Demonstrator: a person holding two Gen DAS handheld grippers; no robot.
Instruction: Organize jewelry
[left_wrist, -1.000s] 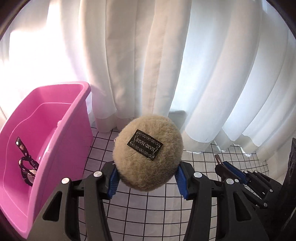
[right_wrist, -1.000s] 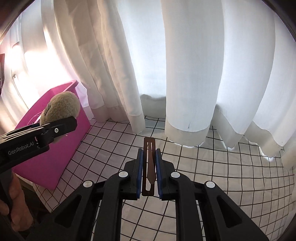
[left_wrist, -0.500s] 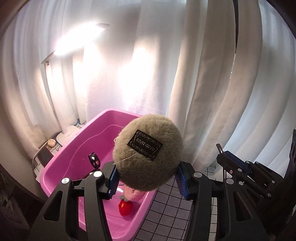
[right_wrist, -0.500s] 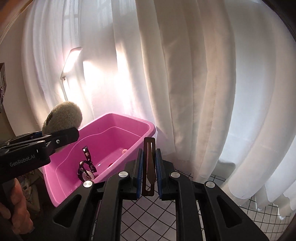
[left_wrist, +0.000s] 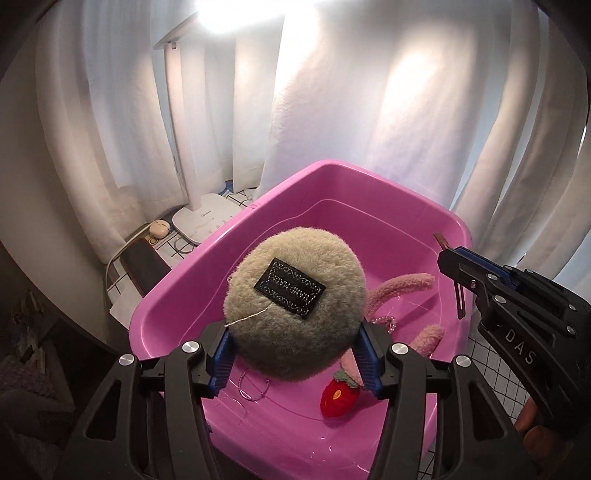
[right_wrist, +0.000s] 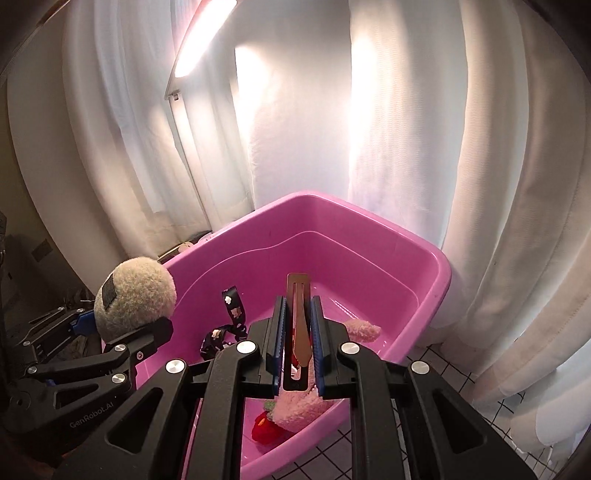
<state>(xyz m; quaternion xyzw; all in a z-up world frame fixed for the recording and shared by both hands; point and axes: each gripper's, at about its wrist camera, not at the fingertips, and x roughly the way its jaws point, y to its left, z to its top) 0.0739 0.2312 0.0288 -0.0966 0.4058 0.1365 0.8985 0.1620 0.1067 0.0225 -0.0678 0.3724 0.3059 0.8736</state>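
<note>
My left claw (left_wrist: 293, 363), jaws just easing wider around the fuzzy pompom (left_wrist: 295, 306), hangs directly above the pink tub (left_wrist: 369, 177), my right claw (right_wrist: 297, 354) clamping the brown hair clip (right_wrist: 298, 314) upright nearby.

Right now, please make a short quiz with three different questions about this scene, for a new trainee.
1. True or false: the right gripper is shut on the brown hair clip.
2. What colour is the tub?
3. The fluffy pompom is: A) in the tub, B) between the left gripper pads, C) on the checked cloth.

Key: 1 true; 2 pink; 3 B.
</note>
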